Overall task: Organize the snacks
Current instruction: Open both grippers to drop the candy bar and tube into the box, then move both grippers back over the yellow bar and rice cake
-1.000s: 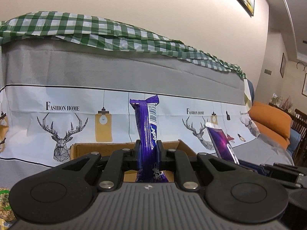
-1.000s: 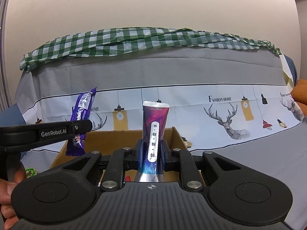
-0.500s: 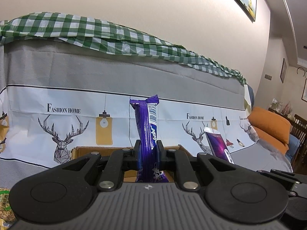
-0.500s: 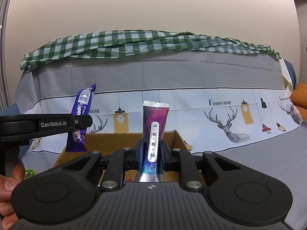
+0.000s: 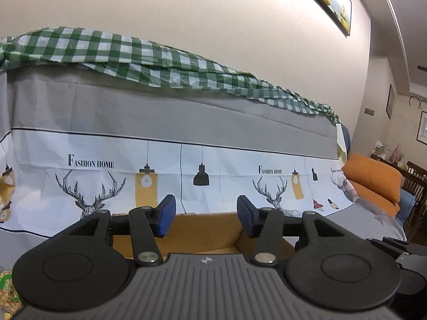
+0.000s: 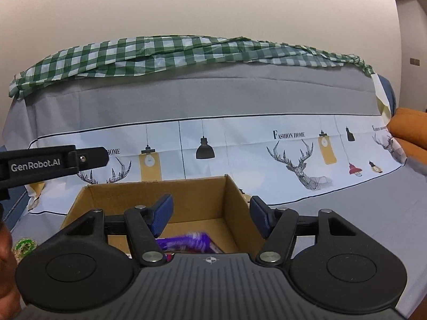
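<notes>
Left tongs [image 5: 204, 220] spread wide, nothing between the blue pads [image 5: 166, 214]; they hover just above the near edge of the cardboard box [image 5: 197, 230]. Right tongs [image 6: 210, 217] also released, pads [image 6: 160, 214] apart and empty, over the same cardboard box [image 6: 186, 197]. Inside the box, on its floor near the front, lies a purple snack wrapper [image 6: 186, 242], blurred, partly hidden by the tongs body; a second pack under it cannot be told apart. Left tongs' side arm with "GenRobot.AI" lettering [image 6: 40, 162] reaches in from the left of the right wrist view. Green-printed snack bag [image 6: 24, 246] sits on the grey surface left of the box. Behind the box: deer-print cover [image 6: 293, 154] draped over a sofa back, green checked cloth [image 6: 173, 50] along the top. Orange cushion [image 5: 373, 181] far right. Beige wall behind.
</notes>
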